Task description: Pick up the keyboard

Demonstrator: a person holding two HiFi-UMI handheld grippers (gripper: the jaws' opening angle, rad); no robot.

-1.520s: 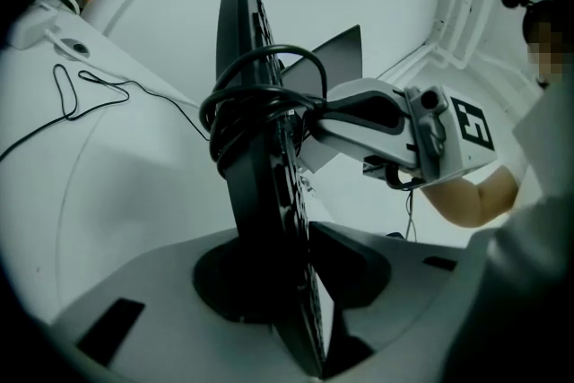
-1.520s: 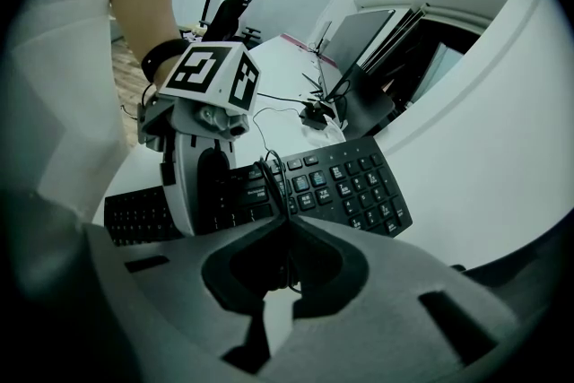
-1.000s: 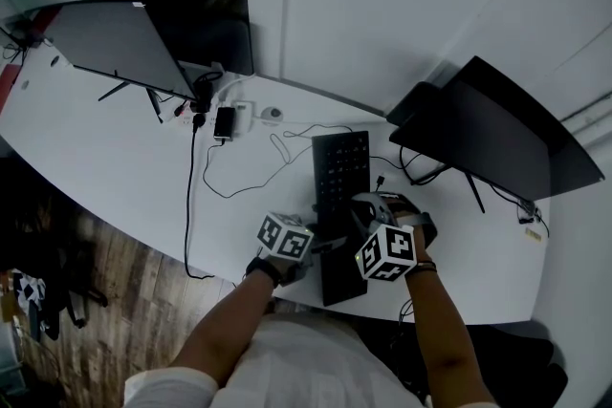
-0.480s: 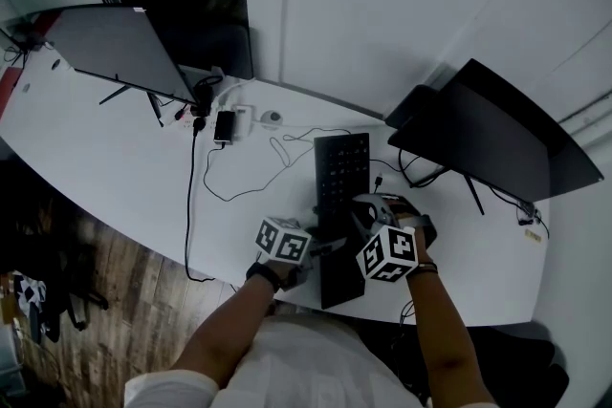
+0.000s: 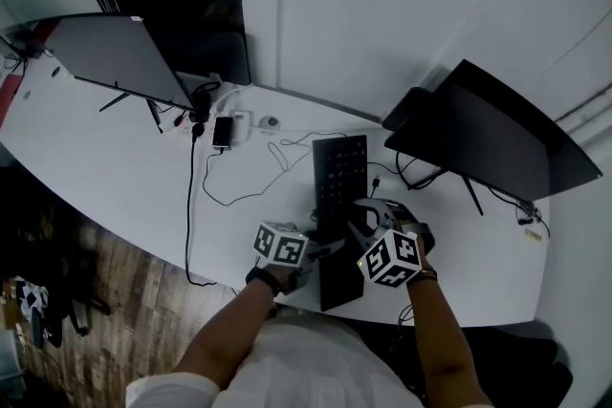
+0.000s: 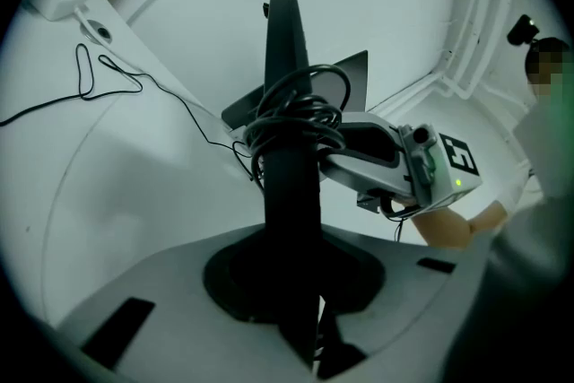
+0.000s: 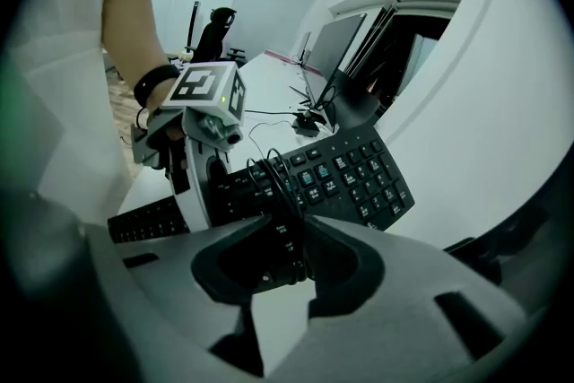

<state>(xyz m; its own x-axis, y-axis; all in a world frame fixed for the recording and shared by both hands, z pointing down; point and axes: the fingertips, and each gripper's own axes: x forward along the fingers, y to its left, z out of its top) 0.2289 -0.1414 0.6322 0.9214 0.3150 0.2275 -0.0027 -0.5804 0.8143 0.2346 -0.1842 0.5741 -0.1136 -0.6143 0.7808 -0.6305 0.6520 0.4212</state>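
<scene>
The keyboard [image 5: 339, 196] lies in the middle of the white desk [image 5: 124, 158], its long axis running from 12 o'clock to 6 o'clock in the head view, between 2 dark monitors. A cable [image 6: 296, 117] is wound in loops around its middle. I cannot tell whether its near end has left the desk.

The left gripper [image 5: 320, 248] comes in from 9 o'clock and is clamped on the keyboard's long edge, the thin board passing straight between its closed jaws. The right gripper [image 5: 359, 220] reaches in from 3 o'clock on the opposite edge. Its jaws have just been opening, and they now stand apart with the keyboard's edge and the cable loops between them, the pads not pressing.

At this moment only 1 side is held, so I judge a lift now would tip the board. To do the step well, the right jaws should close on the bare edge itself, clear of the cable loops, about level with the left grip. Then both hands should rise together, keeping the board flat.
</scene>
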